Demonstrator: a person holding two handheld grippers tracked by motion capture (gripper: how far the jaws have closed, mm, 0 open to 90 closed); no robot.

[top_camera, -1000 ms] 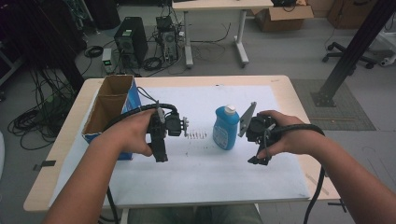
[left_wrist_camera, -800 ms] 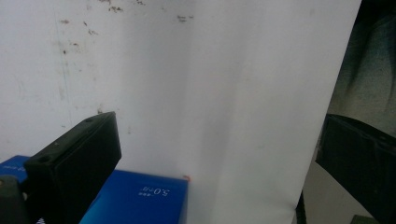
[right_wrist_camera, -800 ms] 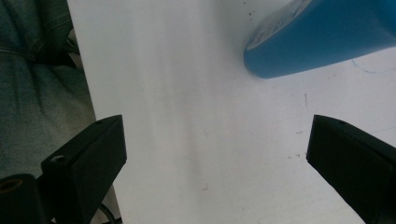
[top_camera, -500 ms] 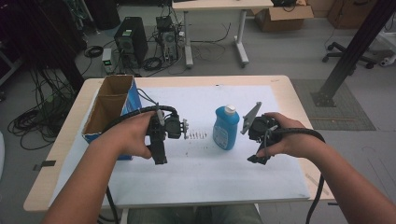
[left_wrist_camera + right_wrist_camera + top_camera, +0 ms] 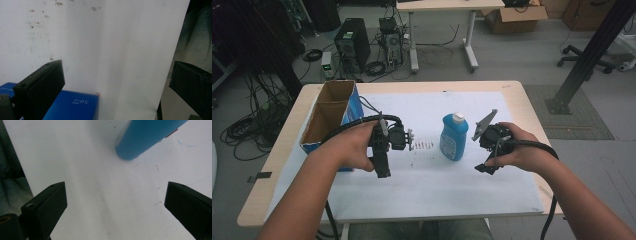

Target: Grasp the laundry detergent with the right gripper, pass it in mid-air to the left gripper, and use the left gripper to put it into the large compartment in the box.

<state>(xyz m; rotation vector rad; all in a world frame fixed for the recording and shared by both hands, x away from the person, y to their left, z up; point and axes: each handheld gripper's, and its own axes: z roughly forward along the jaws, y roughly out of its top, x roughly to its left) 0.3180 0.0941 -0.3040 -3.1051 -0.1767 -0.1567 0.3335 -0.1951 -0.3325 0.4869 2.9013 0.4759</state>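
Both hand-held grippers (image 5: 384, 150) (image 5: 487, 150) unmoved, jaws wide apart, blue bottle (image 5: 453, 137) between

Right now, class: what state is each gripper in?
Left gripper: open, holding nothing.
Right gripper: open, holding nothing; the blue bottle stands apart from it.
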